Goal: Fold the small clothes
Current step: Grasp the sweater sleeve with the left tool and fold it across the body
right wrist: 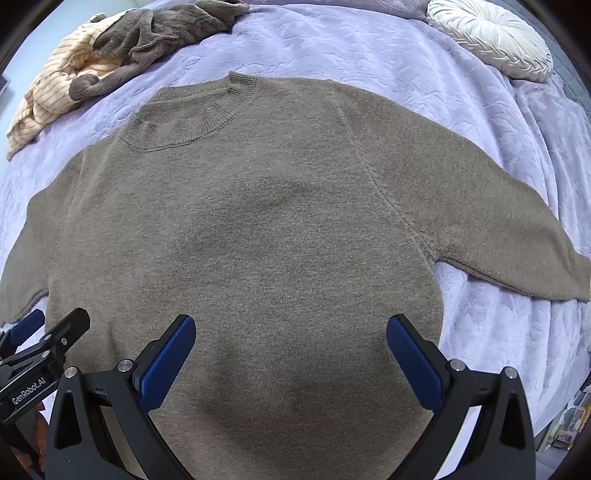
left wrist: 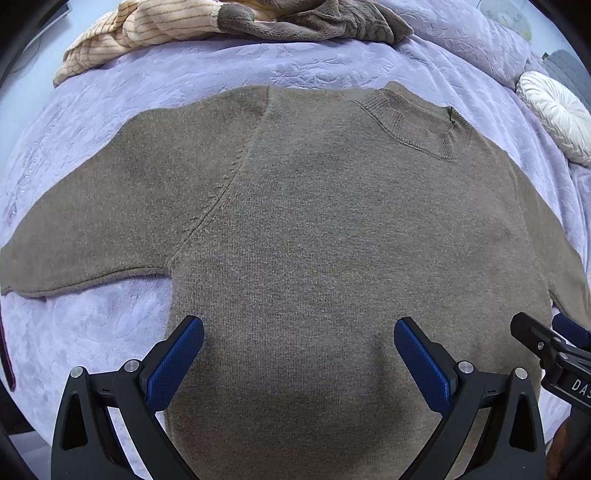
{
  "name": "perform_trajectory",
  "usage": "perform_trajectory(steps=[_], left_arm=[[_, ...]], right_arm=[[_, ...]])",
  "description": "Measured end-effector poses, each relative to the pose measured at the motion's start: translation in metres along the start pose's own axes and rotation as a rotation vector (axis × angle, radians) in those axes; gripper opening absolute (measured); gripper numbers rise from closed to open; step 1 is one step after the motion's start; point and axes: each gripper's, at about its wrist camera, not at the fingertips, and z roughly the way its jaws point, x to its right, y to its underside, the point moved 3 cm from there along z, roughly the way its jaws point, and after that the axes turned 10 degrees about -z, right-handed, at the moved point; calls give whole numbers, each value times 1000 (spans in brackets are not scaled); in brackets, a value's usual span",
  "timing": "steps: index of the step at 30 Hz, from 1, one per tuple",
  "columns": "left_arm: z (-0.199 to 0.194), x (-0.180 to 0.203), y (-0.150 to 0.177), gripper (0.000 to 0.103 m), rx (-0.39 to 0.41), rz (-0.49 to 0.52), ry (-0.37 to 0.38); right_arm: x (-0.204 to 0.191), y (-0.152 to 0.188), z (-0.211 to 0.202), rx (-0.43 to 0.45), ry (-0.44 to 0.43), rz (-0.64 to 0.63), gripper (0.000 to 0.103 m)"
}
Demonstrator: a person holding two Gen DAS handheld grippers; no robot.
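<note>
A brown knit sweater (left wrist: 314, 229) lies flat and spread out on the lilac bedspread, collar at the far side, both sleeves stretched out sideways. It also fills the right wrist view (right wrist: 258, 240). My left gripper (left wrist: 298, 354) is open and empty, hovering over the sweater's lower left part. My right gripper (right wrist: 291, 354) is open and empty over the lower right part. Each gripper shows at the edge of the other's view: the right one (left wrist: 554, 350) and the left one (right wrist: 40, 343).
The lilac bedspread (left wrist: 295, 62) covers the bed. A heap of striped cream and grey-brown clothes (left wrist: 221, 22) lies at the far side, also in the right wrist view (right wrist: 110, 48). A round white cushion (right wrist: 491, 37) lies at the far right.
</note>
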Motion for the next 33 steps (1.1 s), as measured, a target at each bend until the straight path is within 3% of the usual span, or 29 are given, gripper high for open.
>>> perform_trajectory(steps=[5, 10, 21, 25, 30, 33], left_arm=[[0, -30, -1, 103, 6, -58, 76], [-1, -88, 1, 103, 35, -151, 135], [10, -272, -17, 103, 187, -579, 248], [20, -302, -30, 103, 225, -699, 322], [17, -330, -41, 103, 315, -815, 324], [12, -340, -45, 85, 353, -863, 294]], right_arm=[[-13, -2, -4, 10, -14, -26, 103], [-44, -1, -3, 18, -58, -77, 103], [-135, 8, -1, 34, -197, -225, 103], [-159, 19, -2, 26, -210, -268, 103], [-181, 25, -2, 9, -223, -302, 103], [-190, 25, 0, 0, -226, -319, 103]])
